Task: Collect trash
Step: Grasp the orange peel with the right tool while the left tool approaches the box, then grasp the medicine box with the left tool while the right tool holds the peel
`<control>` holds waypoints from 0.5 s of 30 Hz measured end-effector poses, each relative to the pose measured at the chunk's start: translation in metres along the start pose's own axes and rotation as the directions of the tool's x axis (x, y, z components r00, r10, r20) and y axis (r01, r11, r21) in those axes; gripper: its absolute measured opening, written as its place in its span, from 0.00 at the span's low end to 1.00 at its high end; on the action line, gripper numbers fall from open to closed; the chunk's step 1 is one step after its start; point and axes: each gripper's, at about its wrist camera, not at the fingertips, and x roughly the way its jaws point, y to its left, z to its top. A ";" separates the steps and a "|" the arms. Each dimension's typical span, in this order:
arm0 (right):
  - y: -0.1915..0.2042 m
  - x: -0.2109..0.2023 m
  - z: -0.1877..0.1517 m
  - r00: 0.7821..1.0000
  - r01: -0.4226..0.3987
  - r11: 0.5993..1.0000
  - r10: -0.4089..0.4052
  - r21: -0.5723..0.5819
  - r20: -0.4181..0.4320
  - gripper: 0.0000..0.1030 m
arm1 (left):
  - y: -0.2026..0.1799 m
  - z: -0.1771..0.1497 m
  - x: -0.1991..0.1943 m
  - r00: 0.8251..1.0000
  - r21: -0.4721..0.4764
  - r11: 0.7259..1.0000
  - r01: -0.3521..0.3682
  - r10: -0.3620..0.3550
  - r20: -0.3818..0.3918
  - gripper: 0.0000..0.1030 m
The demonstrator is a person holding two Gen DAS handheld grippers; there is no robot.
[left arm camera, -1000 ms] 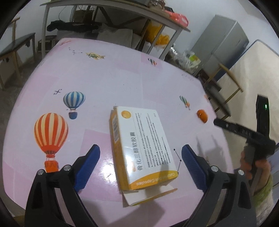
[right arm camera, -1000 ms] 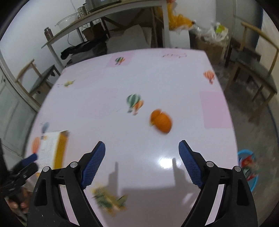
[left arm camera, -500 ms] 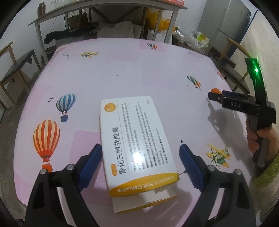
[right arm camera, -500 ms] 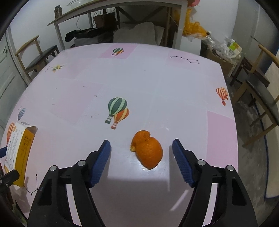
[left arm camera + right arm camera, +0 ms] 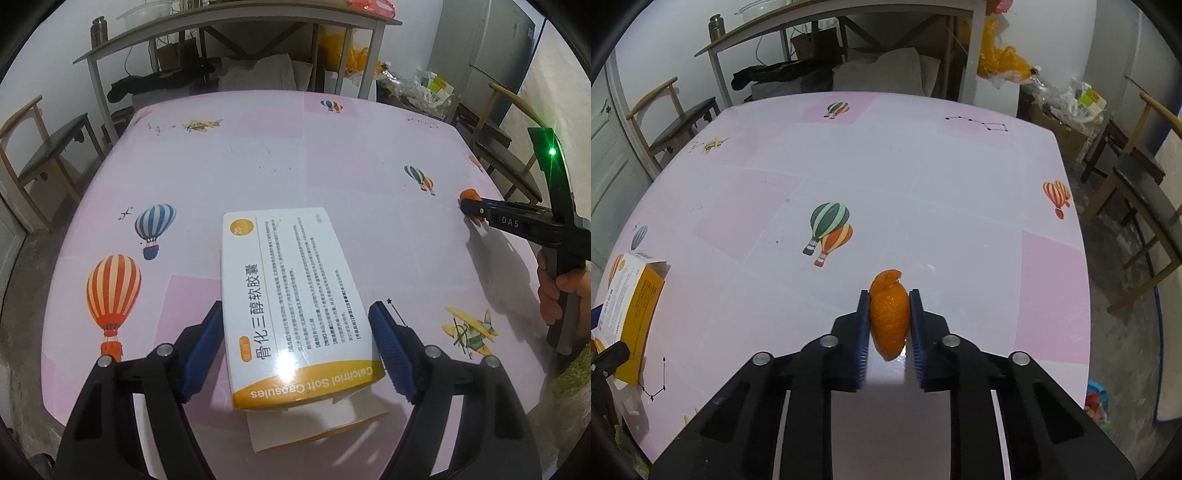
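Two hand-held grippers worked over a pink tablecloth (image 5: 295, 147) printed with hot-air balloons and small planes. The left gripper (image 5: 295, 339) had its blue pads on either side of a white and orange medicine box (image 5: 291, 295) marked "Calcitriol Soft Capsules", which lay flat on the table near the front edge with its end flap open toward the camera. The left pad (image 5: 205, 343) sat against the box's side and the right pad (image 5: 388, 343) just beside the other side; whether they were truly pressing it could not be told, so the jaws read as partly closed around the box rather than gripping it. The right gripper (image 5: 888, 321) was pinching a piece of orange peel (image 5: 889, 317) between its two blue pads, the peel squeezed narrow and upright, its tip poking past the fingertips. From the left wrist view that same gripper (image 5: 476, 210) showed at the table's right edge, a green light on its body, held by a hand (image 5: 554, 291)
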 end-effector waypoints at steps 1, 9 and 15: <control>-0.001 -0.001 -0.001 1.000 0.002 1.000 -0.002 0.003 0.002 0.15 | -0.001 0.000 -0.001 1.000 0.001 1.000 -0.002 0.002 0.004 0.74; -0.005 -0.016 -0.002 1.000 -0.007 1.000 0.006 0.028 0.027 0.12 | -0.005 0.002 -0.014 0.999 0.008 1.000 -0.004 0.003 0.040 0.73; -0.003 -0.030 -0.002 0.998 -0.036 0.998 0.035 0.041 0.043 0.11 | -0.005 0.001 -0.024 0.998 0.008 1.000 0.000 0.000 0.065 0.73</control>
